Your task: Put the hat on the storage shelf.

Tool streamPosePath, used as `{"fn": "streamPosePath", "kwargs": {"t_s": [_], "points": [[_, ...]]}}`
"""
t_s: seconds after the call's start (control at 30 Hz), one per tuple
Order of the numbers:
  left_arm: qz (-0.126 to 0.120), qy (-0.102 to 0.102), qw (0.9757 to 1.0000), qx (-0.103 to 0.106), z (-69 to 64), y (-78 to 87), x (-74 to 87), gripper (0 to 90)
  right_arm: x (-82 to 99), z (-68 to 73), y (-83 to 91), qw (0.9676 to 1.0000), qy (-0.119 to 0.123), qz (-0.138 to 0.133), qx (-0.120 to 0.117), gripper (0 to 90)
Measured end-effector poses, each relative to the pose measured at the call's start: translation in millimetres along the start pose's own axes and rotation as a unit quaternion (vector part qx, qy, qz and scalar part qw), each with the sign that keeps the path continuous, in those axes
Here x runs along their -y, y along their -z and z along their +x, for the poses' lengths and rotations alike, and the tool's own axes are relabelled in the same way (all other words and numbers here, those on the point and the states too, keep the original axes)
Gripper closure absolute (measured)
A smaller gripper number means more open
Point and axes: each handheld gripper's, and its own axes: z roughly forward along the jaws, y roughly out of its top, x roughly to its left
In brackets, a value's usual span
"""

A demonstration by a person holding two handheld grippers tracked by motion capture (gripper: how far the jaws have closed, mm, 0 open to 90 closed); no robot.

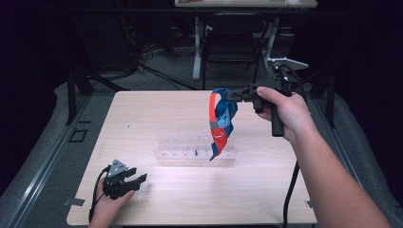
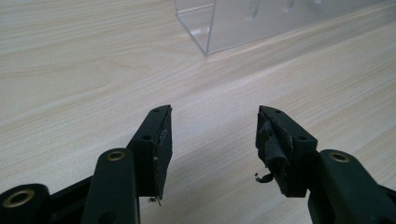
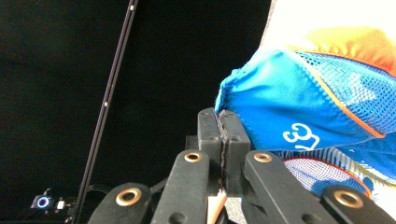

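We are holding a blue, orange and red mesh cloth point(image 1: 220, 122) up over the clear rack point(image 1: 190, 153) on the tabletop point(image 1: 142, 114). Our right gripper point(image 1: 233, 95) is pinching its top edge, fingers pressed together on the fabric. It is hanging limp and light, so hems are looking like the surest hold. Our left gripper point(image 2: 212, 135) is resting low, fingers spread with nothing between them.

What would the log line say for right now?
right gripper: shut on blue-orange cloth, lifted over clear rack | left gripper: open, on table

Bright tabletop, dark surroundings, soft focus
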Motion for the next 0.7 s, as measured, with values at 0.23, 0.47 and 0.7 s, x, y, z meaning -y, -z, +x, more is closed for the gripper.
{"fn": "streamPosePath", "kwargs": {"t_s": [0.23,0.47,0.7], "points": [[0.008,-0.005,1.0000,0.002,0.0,0.5,-0.8,46.4,-5.4,1.5,-7.1,1.0000,-0.001,-0.002,-0.002,89.4],[0.001,-0.005,1.0000,0.004,-1.4,-0.7,-0.6,46.4,-12.6,3.1,-16.2,1.0000,-0.001,-0.005,-0.007,89.3],[0.001,-0.007,1.0000,0.005,-2.0,-0.1,-1.3,46.4,-16.9,3.2,-29.5,1.0000,-0.001,-0.003,-0.008,89.3]]}}
